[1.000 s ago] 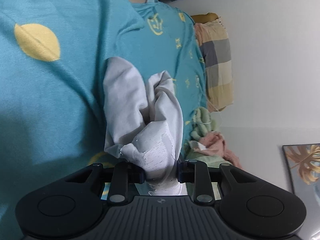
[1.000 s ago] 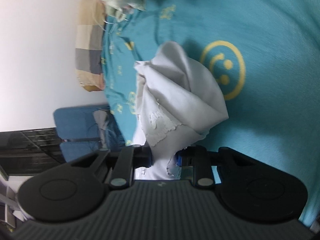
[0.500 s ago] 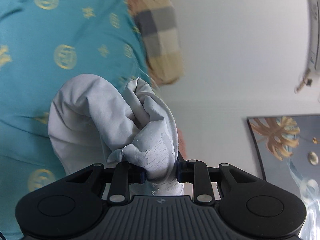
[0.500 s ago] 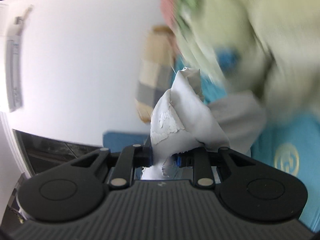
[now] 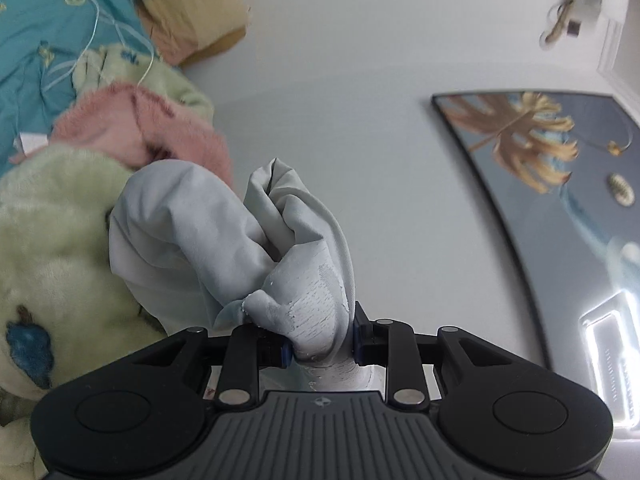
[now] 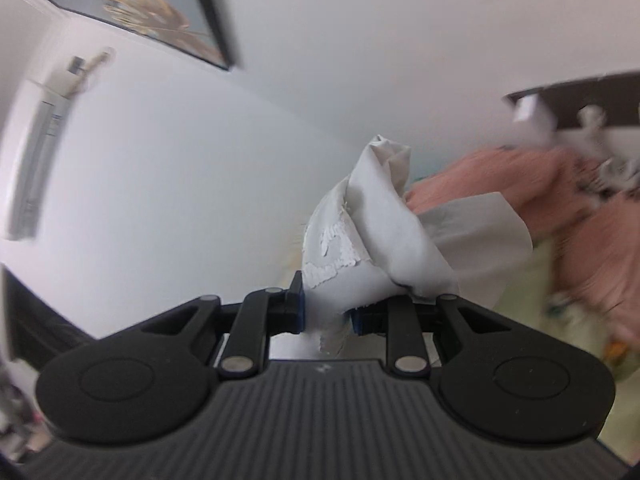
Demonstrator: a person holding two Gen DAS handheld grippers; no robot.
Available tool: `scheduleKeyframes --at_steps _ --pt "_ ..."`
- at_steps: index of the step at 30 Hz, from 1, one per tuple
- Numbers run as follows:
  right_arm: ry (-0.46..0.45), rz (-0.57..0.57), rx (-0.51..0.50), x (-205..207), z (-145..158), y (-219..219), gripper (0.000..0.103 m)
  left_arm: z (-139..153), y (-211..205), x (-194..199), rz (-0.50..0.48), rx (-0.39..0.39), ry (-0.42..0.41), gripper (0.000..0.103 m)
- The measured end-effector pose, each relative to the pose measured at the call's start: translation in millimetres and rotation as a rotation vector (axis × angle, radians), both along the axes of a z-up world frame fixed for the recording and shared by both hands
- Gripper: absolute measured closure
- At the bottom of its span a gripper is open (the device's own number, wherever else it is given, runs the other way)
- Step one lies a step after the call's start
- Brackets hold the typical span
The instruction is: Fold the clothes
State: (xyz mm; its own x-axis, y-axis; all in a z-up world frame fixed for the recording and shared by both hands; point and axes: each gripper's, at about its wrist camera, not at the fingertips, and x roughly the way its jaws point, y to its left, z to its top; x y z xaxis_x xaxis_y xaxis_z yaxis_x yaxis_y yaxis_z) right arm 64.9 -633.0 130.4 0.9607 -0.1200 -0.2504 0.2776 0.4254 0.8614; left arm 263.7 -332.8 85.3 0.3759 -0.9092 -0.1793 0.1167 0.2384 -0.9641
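A pale grey garment with a cracked white print [image 5: 224, 256] is bunched in both grippers and held up in the air. My left gripper [image 5: 320, 350] is shut on one bunched part of it. My right gripper [image 6: 328, 312] is shut on another part of the grey garment [image 6: 384, 240]. Both cameras now face the white wall, above the bed. How much of the garment hangs below is hidden.
A fluffy green and pink blanket [image 5: 60, 216] lies at the left, on a teal bedspread [image 5: 36, 40], with a checked pillow [image 5: 192, 12] behind. The blanket also shows in the right wrist view [image 6: 560, 208]. A framed leaf picture [image 5: 552, 184] hangs on the wall.
Both grippers have swung up from the teal bed with the grey garment, so the views now face the wall. The grips have not changed.
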Motion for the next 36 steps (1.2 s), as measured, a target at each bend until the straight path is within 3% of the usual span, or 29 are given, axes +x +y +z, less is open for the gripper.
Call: scheduleKeyframes --at_steps 3,14,20,24,27,29,31,33,36 --pt "0.06 -0.004 -0.013 -7 -27 -5 0.079 -31 -13 2 -0.039 0.055 0.011 0.075" --pt "0.289 0.057 -0.03 -61 -101 52 0.078 -99 30 -63 -0.143 0.264 -0.047 0.073" --pt "0.339 0.049 -0.003 -74 -117 62 0.076 -91 42 -79 -0.167 0.385 -0.15 0.061" --pt "0.399 0.06 -0.052 -83 -102 68 0.069 -80 50 -93 -0.18 0.471 -0.236 0.038" --pt "0.418 0.056 -0.127 -98 -81 78 0.056 -54 59 -114 -0.158 0.552 -0.351 0.021" --pt "0.411 0.055 -0.172 -110 -67 86 0.039 -35 65 -131 -0.143 0.597 -0.443 0.017" --pt "0.401 0.052 -0.225 -123 -51 97 0.034 -15 70 -147 -0.132 0.634 -0.509 0.012" --pt "0.388 0.057 -0.28 -134 -36 108 0.034 9 81 -170 -0.104 0.655 -0.574 0.0" --pt "0.356 0.069 -0.373 -149 -17 127 0.021 39 99 -205 -0.067 0.674 -0.664 0.0"
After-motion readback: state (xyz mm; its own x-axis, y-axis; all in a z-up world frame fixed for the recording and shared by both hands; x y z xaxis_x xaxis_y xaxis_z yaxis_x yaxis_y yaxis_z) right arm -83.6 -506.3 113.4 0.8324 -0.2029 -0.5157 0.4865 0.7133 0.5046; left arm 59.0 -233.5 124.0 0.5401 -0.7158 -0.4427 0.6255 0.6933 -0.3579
